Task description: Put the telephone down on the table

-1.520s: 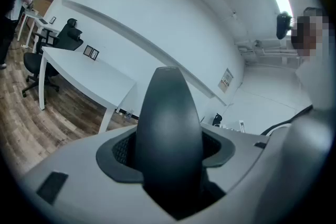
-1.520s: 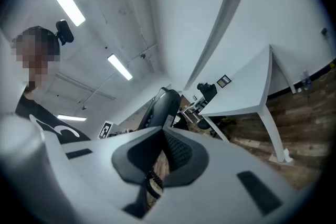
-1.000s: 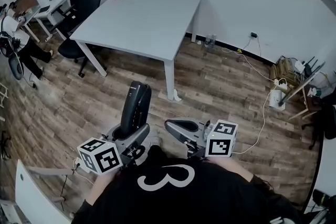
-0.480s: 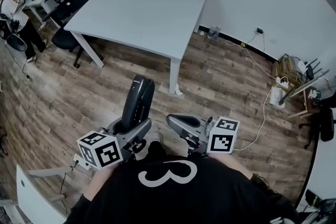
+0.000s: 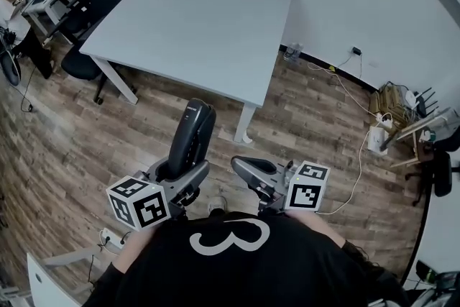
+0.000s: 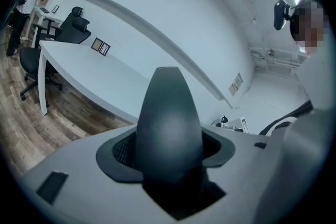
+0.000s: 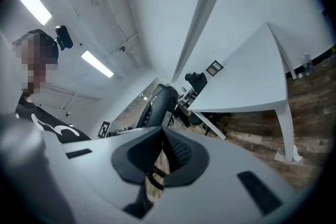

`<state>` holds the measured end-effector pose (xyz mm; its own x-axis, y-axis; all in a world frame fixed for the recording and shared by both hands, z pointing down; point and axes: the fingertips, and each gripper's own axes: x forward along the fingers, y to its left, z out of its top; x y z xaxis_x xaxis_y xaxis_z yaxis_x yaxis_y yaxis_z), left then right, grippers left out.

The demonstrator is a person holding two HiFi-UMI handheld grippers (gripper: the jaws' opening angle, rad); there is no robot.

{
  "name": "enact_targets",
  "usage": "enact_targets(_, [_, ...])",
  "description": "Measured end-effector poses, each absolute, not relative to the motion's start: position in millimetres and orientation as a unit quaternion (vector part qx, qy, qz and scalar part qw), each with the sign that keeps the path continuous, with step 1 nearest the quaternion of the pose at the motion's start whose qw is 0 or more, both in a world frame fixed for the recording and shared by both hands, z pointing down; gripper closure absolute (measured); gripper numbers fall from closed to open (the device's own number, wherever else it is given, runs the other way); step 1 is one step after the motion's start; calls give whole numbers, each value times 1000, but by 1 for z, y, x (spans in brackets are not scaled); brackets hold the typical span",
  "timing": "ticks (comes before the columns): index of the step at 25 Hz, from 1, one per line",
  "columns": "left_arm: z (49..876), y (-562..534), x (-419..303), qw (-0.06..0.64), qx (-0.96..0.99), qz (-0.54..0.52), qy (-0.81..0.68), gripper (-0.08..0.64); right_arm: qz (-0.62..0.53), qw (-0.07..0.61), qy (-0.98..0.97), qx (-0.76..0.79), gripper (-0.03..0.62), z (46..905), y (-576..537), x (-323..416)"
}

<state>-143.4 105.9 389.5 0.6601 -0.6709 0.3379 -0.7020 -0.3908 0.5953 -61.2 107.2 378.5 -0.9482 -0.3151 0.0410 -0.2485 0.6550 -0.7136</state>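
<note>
While the left gripper (image 5: 178,175) is clamping the lower end of the telephone (image 5: 191,134), most of the handset is sticking up and forward past the fingers, so the grip is carrying a long, top-heavy load. The likely trouble from here is the handset pivoting or sliding in that low hold as it is being lowered, then striking the table (image 5: 194,18) edge or landing on one end and toppling. The table is lying well ahead, with bare floor under both tools, so letting go too early would be dropping the telephone onto the wood.

In the left gripper view the fingers (image 6: 118,153) are pressing on either side of the dark body, which is filling the space between them and rising straight out of it.

Further right, the right gripper (image 5: 246,170) is hanging beside the left one, its fingers (image 7: 181,153) sitting together at the tips. A coiled cord (image 7: 153,178) is showing in the slot behind them; whether it is being pinched I cannot tell. A snagged cord tugging the handset is the other risk.
</note>
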Motion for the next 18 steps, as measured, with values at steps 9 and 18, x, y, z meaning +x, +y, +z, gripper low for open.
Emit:
enact_targets(9, [370,60,-169,326,860,25,-392,270,-345,55,919,-182,583,358,72,-88])
enact_targets(18, [370,19,-161,312,863,42,-396,270,-342,79,913,-208,583,355,30,-63])
